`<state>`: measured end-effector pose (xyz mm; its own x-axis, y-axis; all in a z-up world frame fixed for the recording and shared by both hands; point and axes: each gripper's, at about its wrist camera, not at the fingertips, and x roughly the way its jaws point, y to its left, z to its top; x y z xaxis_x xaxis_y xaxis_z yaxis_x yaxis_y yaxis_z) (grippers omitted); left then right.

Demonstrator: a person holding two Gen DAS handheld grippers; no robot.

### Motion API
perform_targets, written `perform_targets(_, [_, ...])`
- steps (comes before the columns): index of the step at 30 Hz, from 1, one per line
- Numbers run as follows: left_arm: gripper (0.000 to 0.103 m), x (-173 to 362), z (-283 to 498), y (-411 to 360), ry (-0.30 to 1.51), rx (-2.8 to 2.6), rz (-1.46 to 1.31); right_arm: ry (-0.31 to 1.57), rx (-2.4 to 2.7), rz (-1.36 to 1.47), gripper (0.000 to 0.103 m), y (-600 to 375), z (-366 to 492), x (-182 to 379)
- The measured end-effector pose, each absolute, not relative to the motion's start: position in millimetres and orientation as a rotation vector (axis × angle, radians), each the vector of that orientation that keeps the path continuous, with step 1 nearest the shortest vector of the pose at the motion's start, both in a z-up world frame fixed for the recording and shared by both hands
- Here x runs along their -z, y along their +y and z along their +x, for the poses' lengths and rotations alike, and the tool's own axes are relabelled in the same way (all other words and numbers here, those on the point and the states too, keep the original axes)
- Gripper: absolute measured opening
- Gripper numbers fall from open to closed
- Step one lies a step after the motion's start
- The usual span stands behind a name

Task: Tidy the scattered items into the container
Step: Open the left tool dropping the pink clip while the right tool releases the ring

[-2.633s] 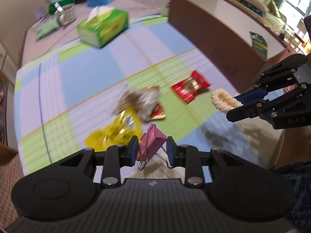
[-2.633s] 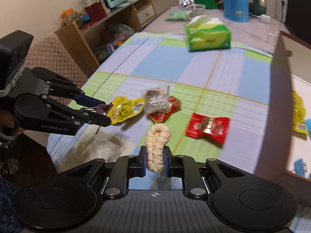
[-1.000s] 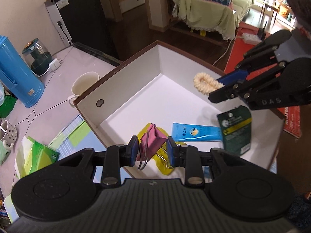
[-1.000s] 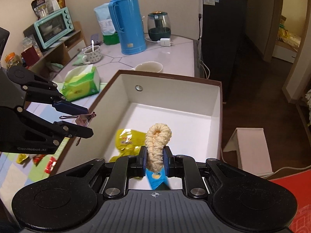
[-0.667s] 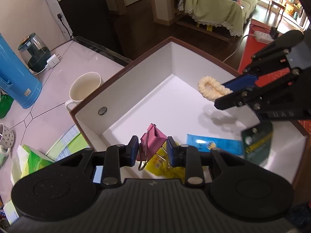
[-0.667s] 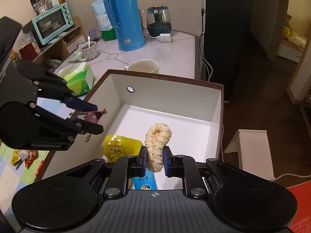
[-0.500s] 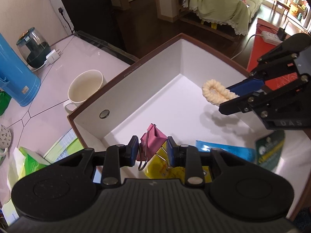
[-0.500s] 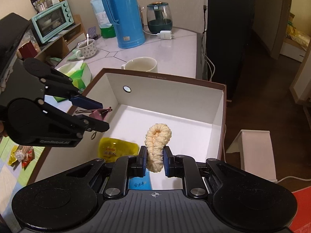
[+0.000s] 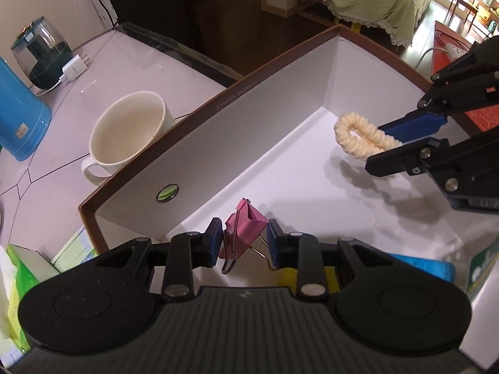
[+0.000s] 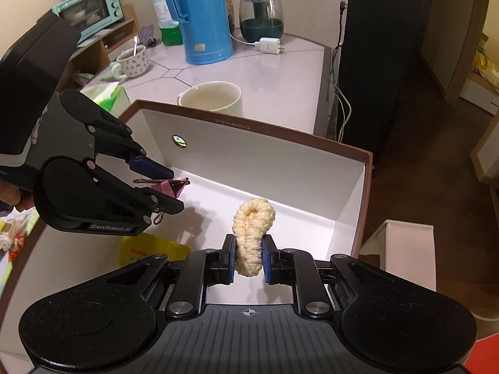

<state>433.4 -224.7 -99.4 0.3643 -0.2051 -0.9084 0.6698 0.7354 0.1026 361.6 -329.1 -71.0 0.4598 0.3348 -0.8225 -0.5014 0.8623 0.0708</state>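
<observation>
Left wrist view: left gripper (image 9: 244, 239) pinches a pink metal binder clip (image 9: 242, 232), held above the near end of the brown-rimmed white cardboard box (image 9: 237, 131). Right gripper (image 9: 393, 143) clamps a cream knitted scrunchie (image 9: 358, 138) over the box's far corner. A cream ceramic mug (image 9: 124, 135) sits just outside the box wall.

Right wrist view: scrunchie (image 10: 252, 233) squeezed between the right gripper's (image 10: 248, 260) pads over the box floor; a yellow snack packet (image 10: 149, 251) lies inside the box.
</observation>
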Motion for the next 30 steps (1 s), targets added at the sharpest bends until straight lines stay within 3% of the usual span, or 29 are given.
perform_targets(5, [0.026,106.3,439.3,-228.0,1.075,0.591,0.497,0.969,-0.525,-0.218,0.016,-325.8,368.8,77.9])
perform_targets(7, [0.032,108.2,440.3,-228.9,1.078,0.588,0.492,0.968,-0.526,-0.233,0.016,-323.7,369.5,79.4])
perform_targets(9, [0.044,107.8,440.6,-228.5,1.071,0.582,0.488,0.965,-0.528,-0.245,0.016,-322.3,369.2,80.3])
perform_targets(11, [0.048,105.1,440.4,-228.0,1.063,0.575,0.486,0.964,-0.530,-0.251,0.016,-320.1,370.7,82.8])
perform_targets(27, [0.049,90.4,430.5,-226.0,1.033,0.585,0.476,0.985,-0.504,-0.337,0.017,-302.7,388.4,106.3])
perform_targets(28, [0.049,90.1,430.5,-226.1,1.033,0.584,0.475,0.987,-0.511,-0.339,0.021,-301.7,388.9,106.7])
perform_targets(30, [0.049,89.5,430.7,-226.3,1.032,0.584,0.473,0.985,-0.541,-0.341,0.056,-299.3,388.0,106.7])
